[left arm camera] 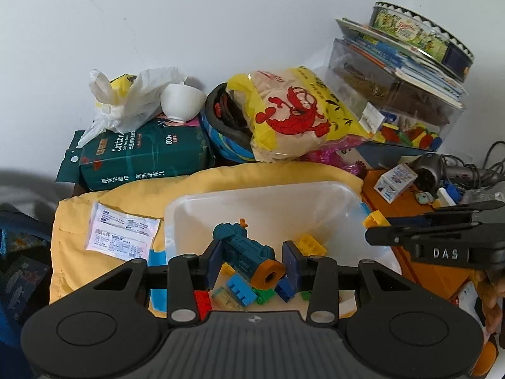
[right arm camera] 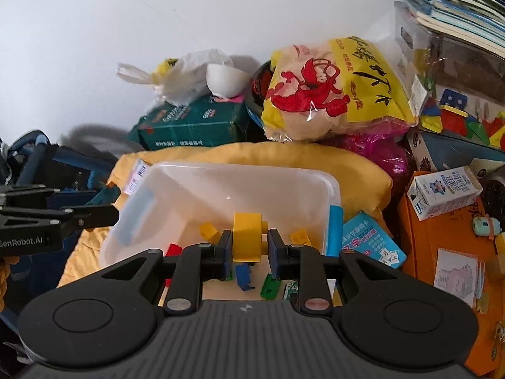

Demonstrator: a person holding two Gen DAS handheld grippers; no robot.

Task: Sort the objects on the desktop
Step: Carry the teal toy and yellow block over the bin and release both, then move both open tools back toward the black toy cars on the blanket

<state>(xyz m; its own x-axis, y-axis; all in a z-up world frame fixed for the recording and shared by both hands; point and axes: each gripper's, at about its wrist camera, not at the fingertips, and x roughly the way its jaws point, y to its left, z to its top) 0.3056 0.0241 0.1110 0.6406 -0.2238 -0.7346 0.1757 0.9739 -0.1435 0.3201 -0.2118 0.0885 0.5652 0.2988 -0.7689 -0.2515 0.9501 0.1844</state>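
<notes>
Over the clear plastic bin [left arm camera: 258, 208], set on a yellow cushion [left arm camera: 104, 195] and holding loose building bricks [left arm camera: 241, 290]: both tongs. Left tongs [left arm camera: 252, 263] clamped on a teal toy cannon [left arm camera: 244, 252] with an orange muzzle, just above the bricks. Right tongs [right arm camera: 249, 248] gripping a yellow building block [right arm camera: 247, 237] above the bin's near end.

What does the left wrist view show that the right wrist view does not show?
Only the left wrist view shows the teal toy between the left hand-held gripper fingers, and a round tin on the books. Only the right wrist view shows the yellow block held in the right hand-held gripper. Both show the clear bin and the yellow lobster bag.
</notes>
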